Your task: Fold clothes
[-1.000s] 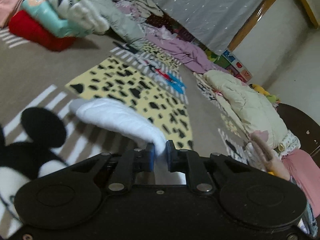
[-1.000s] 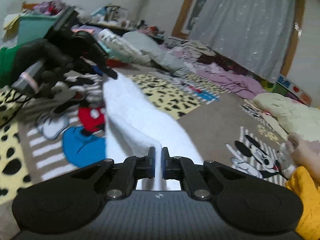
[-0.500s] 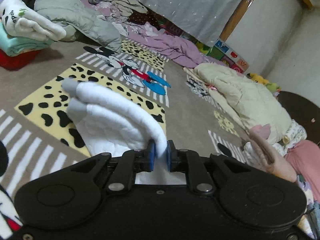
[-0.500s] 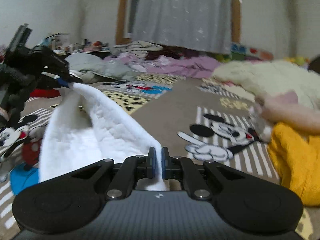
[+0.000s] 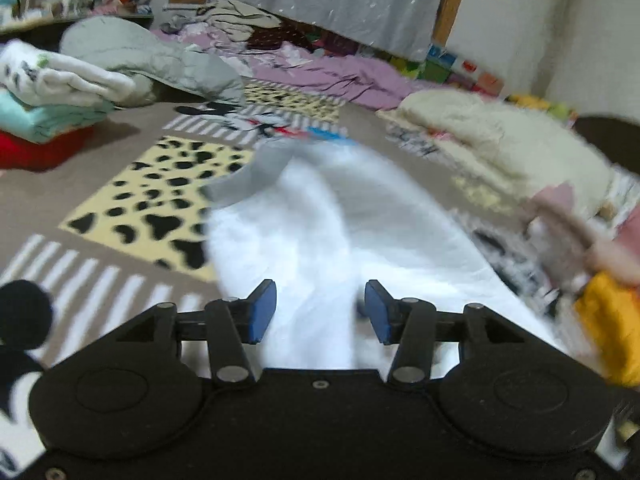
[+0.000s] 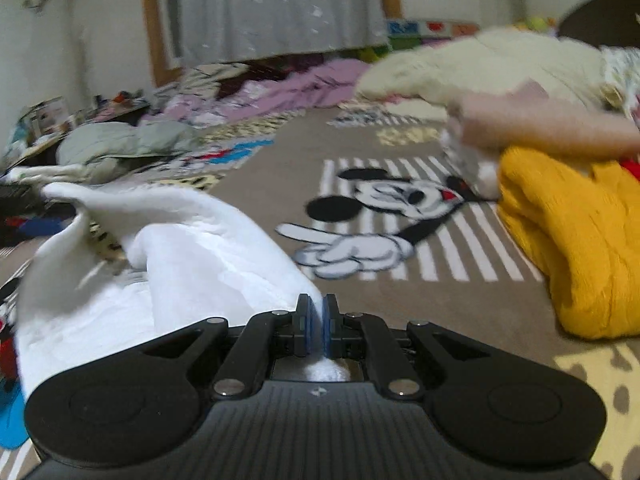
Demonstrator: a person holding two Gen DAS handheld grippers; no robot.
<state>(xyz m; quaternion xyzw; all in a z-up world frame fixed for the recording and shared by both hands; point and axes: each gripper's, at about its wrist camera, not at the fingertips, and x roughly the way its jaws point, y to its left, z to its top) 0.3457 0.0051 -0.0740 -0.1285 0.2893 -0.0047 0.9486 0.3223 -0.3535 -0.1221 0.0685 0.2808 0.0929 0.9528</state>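
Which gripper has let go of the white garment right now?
The left gripper: it is open, the white garment loose between its fingers. The right gripper is shut on the cloth's edge.

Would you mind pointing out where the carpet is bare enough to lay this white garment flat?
Bare brown carpet lies between the white fleece garment and the yellow knitted sweater. More runs past the leopard-print patch. Crowded: the folded stack far left, the cream quilted jacket and purple bedding behind.

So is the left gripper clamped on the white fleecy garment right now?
No, the left gripper stands open, blue pads wide apart, with the white fleecy garment lying loose between them.
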